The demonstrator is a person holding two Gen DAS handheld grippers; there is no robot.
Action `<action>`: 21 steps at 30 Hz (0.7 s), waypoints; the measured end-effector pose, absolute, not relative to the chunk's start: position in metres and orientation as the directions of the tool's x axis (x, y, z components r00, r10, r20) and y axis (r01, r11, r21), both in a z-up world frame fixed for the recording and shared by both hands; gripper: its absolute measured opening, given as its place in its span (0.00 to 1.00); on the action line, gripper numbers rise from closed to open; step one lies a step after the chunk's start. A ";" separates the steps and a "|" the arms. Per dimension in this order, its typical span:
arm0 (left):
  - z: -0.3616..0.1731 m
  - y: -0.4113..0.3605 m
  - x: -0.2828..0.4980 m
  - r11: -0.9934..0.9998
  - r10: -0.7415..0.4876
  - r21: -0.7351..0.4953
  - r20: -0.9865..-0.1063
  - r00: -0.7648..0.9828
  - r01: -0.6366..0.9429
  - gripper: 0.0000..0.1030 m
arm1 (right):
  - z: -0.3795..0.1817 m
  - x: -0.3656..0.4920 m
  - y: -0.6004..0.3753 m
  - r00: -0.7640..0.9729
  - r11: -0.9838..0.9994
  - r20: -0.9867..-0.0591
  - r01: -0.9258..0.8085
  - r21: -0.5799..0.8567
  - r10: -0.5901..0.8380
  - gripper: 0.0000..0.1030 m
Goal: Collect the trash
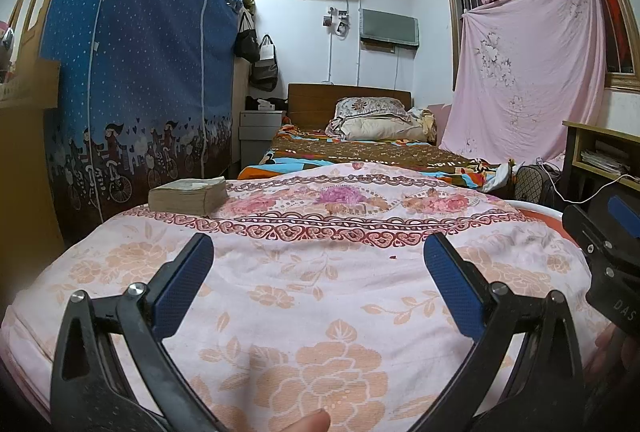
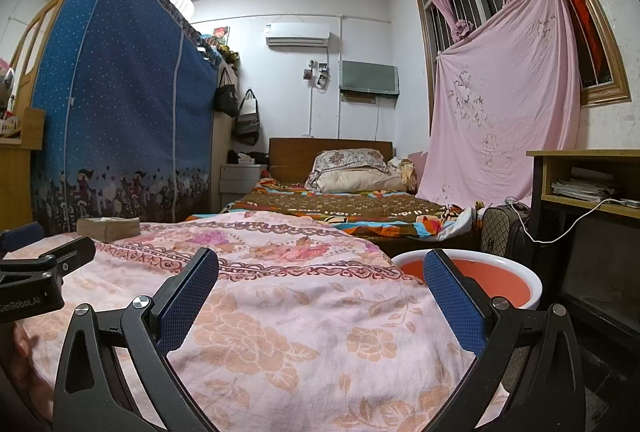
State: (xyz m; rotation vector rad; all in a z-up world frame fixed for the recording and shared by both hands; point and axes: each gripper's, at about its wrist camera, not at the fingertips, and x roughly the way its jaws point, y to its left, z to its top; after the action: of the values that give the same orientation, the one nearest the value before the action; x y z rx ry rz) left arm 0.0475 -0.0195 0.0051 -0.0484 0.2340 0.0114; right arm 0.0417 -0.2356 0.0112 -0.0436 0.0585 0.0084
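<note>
- trash: only a tiny dark speck (image 1: 393, 256) shows, centre of the left view on the floral cloth (image 1: 320, 296).
- left gripper (image 1: 318, 286) and right gripper (image 2: 320, 302) both gape wide, empty.
- risk: pads pinch cloth instead, dragging it toward the basin (image 2: 534, 284) at right.

A pink floral-sheeted bed (image 1: 320, 312) carries a thick worn book (image 1: 188, 195) near its far left corner.
</note>
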 end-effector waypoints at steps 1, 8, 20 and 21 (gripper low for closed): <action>0.005 -0.019 0.048 0.999 0.006 -0.046 -0.232 0.973 -0.017 0.89 | 0.011 0.042 -0.235 0.998 0.999 -0.058 -0.009 -0.043 0.007 1.00; 0.005 -0.019 0.048 0.999 0.005 -0.048 -0.232 0.973 -0.017 0.89 | 0.012 0.042 -0.235 0.998 0.999 -0.058 -0.009 -0.043 0.007 1.00; 0.005 -0.019 0.048 0.999 0.006 -0.046 -0.232 0.973 -0.017 0.89 | 0.011 0.042 -0.235 0.998 0.999 -0.061 -0.010 -0.043 0.007 1.00; 0.005 -0.019 0.047 0.999 0.006 -0.047 -0.231 0.973 -0.017 0.89 | 0.011 0.042 -0.235 0.998 0.999 -0.061 -0.010 -0.043 0.007 1.00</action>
State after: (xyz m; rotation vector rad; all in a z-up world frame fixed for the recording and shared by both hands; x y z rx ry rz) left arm 0.0475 -0.0194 0.0050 -0.0485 0.2333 0.0114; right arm 0.0417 -0.2348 0.0108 -0.0432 0.0605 0.0083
